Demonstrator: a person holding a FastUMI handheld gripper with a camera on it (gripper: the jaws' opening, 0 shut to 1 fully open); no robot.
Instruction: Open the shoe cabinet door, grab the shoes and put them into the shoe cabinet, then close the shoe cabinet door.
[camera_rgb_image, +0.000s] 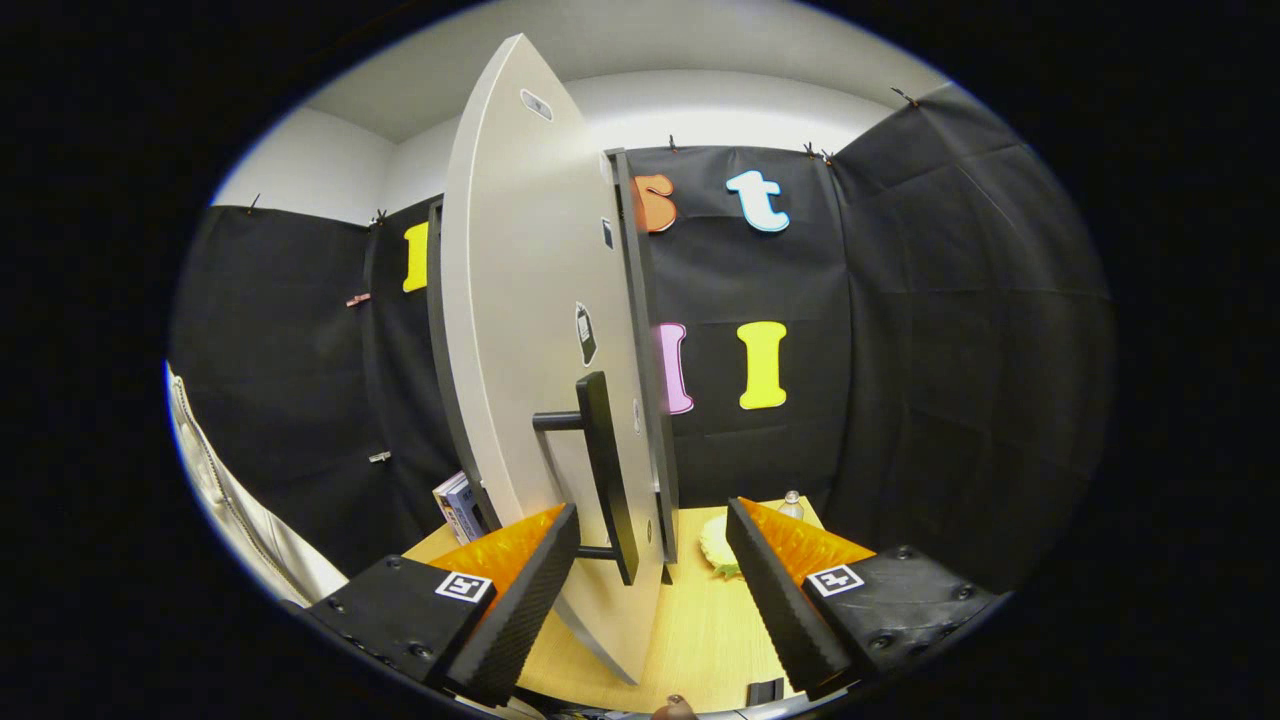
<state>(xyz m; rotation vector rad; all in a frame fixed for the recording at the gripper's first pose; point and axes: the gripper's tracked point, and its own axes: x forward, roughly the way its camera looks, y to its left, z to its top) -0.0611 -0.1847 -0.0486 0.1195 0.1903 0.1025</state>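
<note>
The shoe cabinet door (520, 330), a pale panel, stands edge-on right in front of me, swung partly out from the dark cabinet edge (640, 350). Its black bar handle (605, 470) stands upright on two short posts. My gripper (652, 510) is open. The lower end of the handle lies between the fingers, close to the left finger (530, 590) and well apart from the right finger (780, 590). Neither finger presses on it.
The cabinet stands on a light wooden table (690, 640). A pale yellow ridged object (718, 545) and a small bottle top (790, 500) lie just beyond the right finger. A book-like box (455, 505) sits left of the door. A person's white sleeve (230, 500) is at far left.
</note>
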